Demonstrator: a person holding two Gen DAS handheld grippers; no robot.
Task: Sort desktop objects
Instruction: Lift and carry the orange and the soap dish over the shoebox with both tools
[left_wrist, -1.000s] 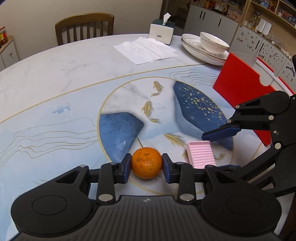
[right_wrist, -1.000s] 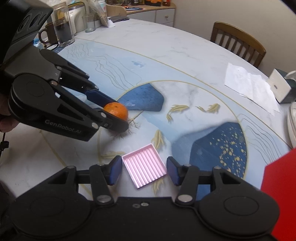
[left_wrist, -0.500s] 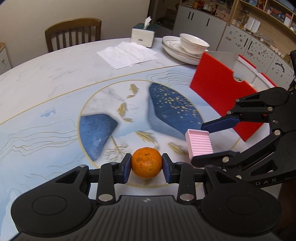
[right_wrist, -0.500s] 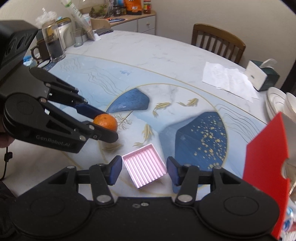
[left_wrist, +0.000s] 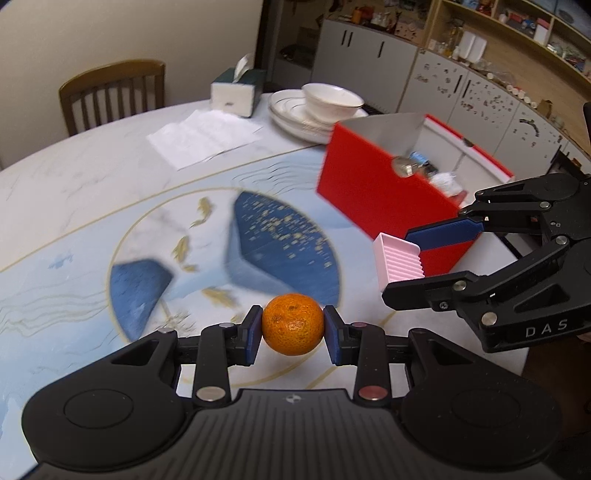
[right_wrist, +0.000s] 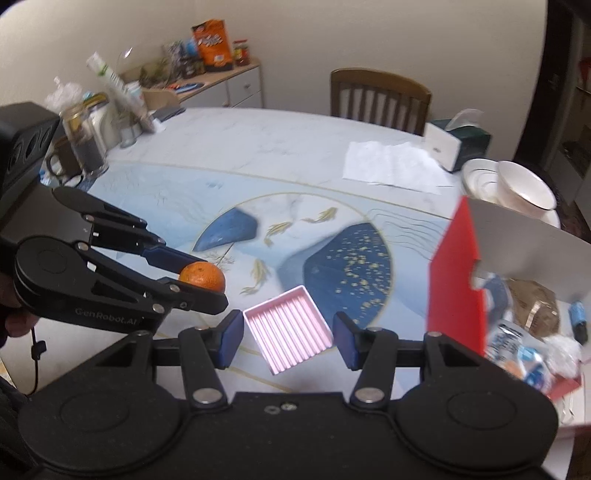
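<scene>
Your left tongs (left_wrist: 293, 325) clamp a round, dimpled orange tangerine (left_wrist: 293, 324) above the marble-print table (left_wrist: 74, 192). Your right tongs (right_wrist: 288, 330) grip a pink ridged plastic tray (right_wrist: 291, 328) by its corners, also off the table. Right view alone shows the open red cardboard box's (right_wrist: 456, 273) contents: crumpled wrappers and packets, plus a glass jar (right_wrist: 86, 142). Left view shows the box's smooth red outer wall.
</scene>
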